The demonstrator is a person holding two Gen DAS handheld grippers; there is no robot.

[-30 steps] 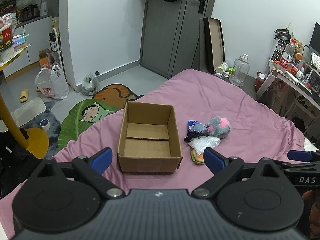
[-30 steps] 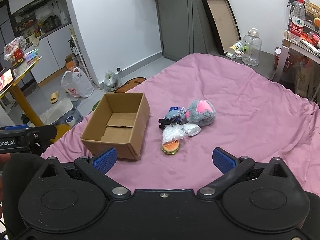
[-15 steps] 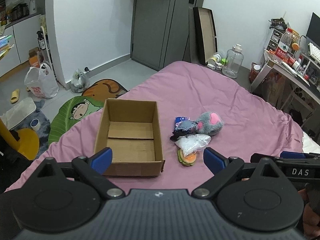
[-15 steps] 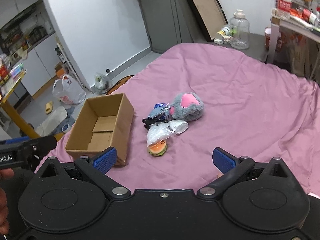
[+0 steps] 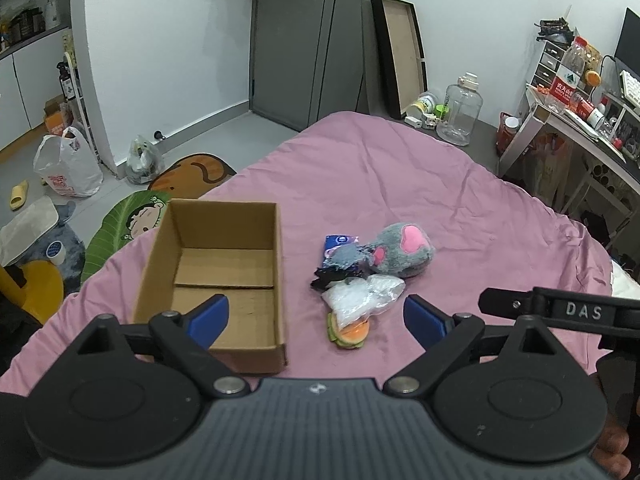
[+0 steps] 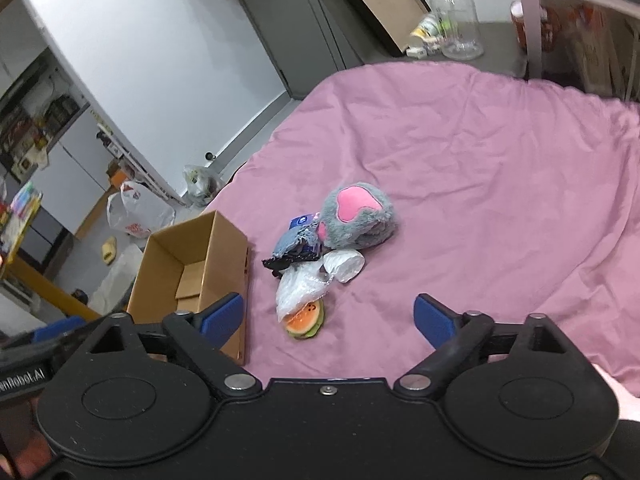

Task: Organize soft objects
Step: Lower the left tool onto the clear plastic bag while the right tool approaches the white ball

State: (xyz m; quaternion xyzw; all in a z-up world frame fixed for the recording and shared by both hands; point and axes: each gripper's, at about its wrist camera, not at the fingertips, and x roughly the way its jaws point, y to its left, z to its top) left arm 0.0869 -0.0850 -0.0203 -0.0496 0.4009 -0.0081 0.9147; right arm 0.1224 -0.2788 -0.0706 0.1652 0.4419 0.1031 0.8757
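An open, empty cardboard box [image 5: 224,276] [image 6: 192,264] sits on the pink bed cover [image 5: 460,208]. To its right lies a small pile: a grey plush with a pink patch [image 5: 402,250] [image 6: 358,218], a dark blue pouch [image 5: 340,258] [image 6: 294,248], a clear plastic bag [image 5: 360,298] [image 6: 300,286] and a burger-shaped soft toy [image 5: 350,332] [image 6: 304,320]. My left gripper [image 5: 316,316] is open and empty, above the box's near right corner. My right gripper [image 6: 328,318] is open and empty, just short of the burger toy.
The bed's left edge drops to a floor with cartoon mats [image 5: 132,220], plastic bags [image 5: 68,164] and a yellow table base [image 5: 32,288]. A water jug [image 5: 458,110], a leaning tray [image 5: 398,56] and a cluttered desk [image 5: 580,112] stand beyond the bed.
Both grippers have moved forward and rightward toward the pile. The right gripper has dropped lower and tilted. Both stay open; no object has moved.
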